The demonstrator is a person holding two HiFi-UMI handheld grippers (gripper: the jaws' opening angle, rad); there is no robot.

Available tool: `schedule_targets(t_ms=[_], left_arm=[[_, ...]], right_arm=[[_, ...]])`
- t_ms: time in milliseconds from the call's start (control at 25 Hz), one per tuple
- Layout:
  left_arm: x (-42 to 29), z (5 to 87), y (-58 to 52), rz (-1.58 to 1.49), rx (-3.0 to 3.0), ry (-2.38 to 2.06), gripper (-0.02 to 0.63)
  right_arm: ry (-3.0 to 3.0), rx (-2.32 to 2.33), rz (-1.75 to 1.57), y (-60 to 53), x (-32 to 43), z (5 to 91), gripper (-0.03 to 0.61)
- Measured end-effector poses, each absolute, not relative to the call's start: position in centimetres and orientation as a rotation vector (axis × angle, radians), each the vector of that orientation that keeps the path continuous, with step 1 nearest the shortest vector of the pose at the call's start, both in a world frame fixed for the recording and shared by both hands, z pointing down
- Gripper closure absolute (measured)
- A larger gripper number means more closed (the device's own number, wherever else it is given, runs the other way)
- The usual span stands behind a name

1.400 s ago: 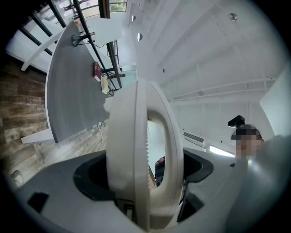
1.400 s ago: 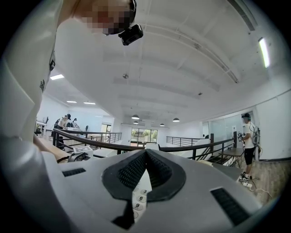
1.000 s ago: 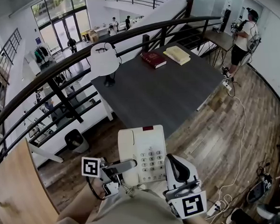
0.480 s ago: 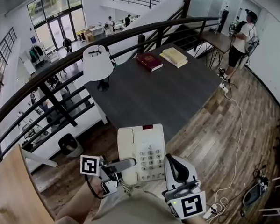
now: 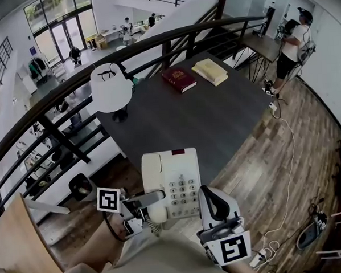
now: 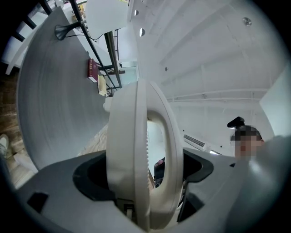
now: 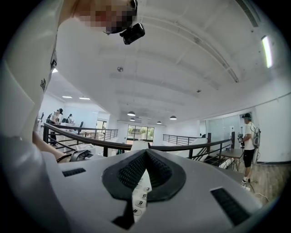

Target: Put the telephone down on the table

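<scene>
So the telephone [image 5: 172, 181] is up in the air, carried between both tongs. The left tongs [image 5: 152, 198] are clamped across its handset [image 6: 125, 136] side. The right tongs [image 5: 211, 203] pinch the opposite edge (keypad [image 7: 141, 191] digits peek out between the jaws in the right gripper view). The table [image 5: 215, 113] is ahead of both tongs and the phone's far end only just reaches its near edge, so most of the phone hangs over the wooden floor [image 5: 258, 174]. My worry is that the right tongs seem to hold just a thin rim of smooth plastic. If the person tilts the phone forward to set it down, that side could slide out. The handset probably only rests in its cradle, so a squeeze or twist from the left tongs could pop it loose. Letting go too close to the edge could also tip the whole thing onto the floor.
</scene>
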State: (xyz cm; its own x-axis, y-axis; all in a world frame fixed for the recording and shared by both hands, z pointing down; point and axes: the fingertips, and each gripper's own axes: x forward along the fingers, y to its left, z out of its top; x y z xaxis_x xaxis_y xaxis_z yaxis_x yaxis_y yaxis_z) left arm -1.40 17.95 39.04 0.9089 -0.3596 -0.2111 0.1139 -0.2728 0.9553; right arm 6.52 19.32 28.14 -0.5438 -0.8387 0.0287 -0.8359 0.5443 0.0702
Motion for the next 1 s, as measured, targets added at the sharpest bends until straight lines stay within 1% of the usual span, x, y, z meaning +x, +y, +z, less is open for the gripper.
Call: schedule_targets(t_ms=[600,1000], left_arm=[[-4.6,38.0,4.1,-0.367,1.799,-0.086,0.192],[-6.1,38.7,-1.0,-0.326,1.784,-0.033,0.192]], right_arm=[[-2.583,1.595,-0.099,5.6,2.9,27.3,0.578],[-2.524,1.665,-0.100,-0.4,1.3,27.2,0.578]])
